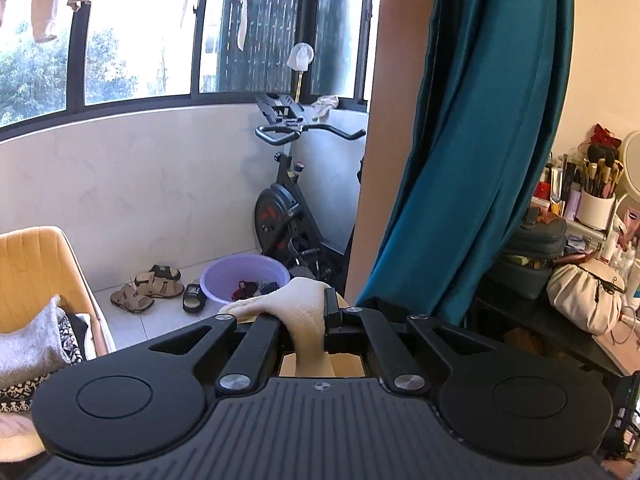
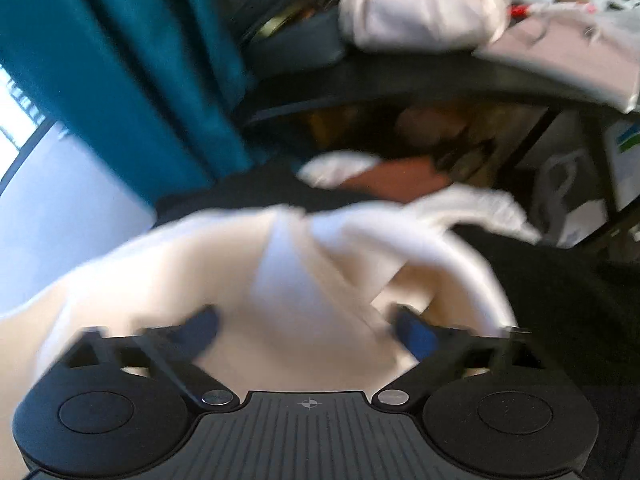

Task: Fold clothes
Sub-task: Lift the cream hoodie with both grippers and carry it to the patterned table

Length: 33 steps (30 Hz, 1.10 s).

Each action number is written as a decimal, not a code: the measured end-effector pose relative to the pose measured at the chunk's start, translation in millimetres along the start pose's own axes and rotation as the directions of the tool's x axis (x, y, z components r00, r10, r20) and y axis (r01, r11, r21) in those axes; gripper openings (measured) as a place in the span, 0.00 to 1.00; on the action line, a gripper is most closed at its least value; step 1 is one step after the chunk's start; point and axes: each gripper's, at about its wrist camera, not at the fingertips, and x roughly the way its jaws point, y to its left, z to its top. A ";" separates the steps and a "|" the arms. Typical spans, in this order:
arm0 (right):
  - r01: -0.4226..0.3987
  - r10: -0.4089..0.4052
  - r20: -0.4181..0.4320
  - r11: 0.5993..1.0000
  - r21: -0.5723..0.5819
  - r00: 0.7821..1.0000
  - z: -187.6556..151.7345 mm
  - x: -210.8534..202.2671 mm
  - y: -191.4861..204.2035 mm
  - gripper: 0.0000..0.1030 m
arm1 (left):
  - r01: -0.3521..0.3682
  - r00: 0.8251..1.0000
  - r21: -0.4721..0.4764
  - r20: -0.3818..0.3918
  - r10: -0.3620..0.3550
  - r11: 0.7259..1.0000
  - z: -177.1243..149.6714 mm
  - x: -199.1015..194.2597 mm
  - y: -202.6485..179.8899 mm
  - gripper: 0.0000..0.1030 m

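Cloth [image 1: 304,312] is pinched in the left claw [image 1: 316,320], draping over its fingers. The right claw [image 2: 308,332] stands spread over blurred cloth [image 2: 280,280]. Curtain [image 1: 480,140] hangs just beyond; basin [image 1: 245,280] further off.

Right wrist view, heavily blurred: right gripper [image 2: 306,330] with jaws apart over a cream garment [image 2: 248,264] bunched between and beyond its fingers [image 2: 414,332], pads not visibly pressing it; teal curtain [image 2: 120,60] upper left.
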 end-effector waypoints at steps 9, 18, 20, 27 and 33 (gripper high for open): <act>-0.125 0.122 -0.082 0.992 -0.032 0.989 -19.0 -5.6 6.0 0.58 | 0.039 0.998 0.023 -0.041 -0.038 0.999 -9.7 0.2 -5.6 0.02; -0.315 0.315 -0.021 0.949 0.020 0.949 13.8 -67.2 43.2 0.07 | 0.108 0.993 -0.009 0.041 -0.108 0.994 18.5 -25.2 -0.1 0.02; -0.388 0.390 0.035 0.920 -0.056 0.920 28.4 -107.0 68.4 0.07 | 0.163 0.983 -0.022 0.083 -0.161 0.986 31.0 -37.1 4.9 0.02; -0.517 0.572 0.259 0.818 -0.251 0.778 65.9 -264.0 127.2 0.07 | 0.341 0.897 -0.011 0.302 -0.322 0.940 100.4 -106.2 27.3 0.02; -0.504 0.577 0.441 0.817 -0.281 0.688 70.2 -379.3 141.0 0.07 | 0.518 0.721 0.057 0.509 -0.471 0.854 132.1 -180.8 38.7 0.02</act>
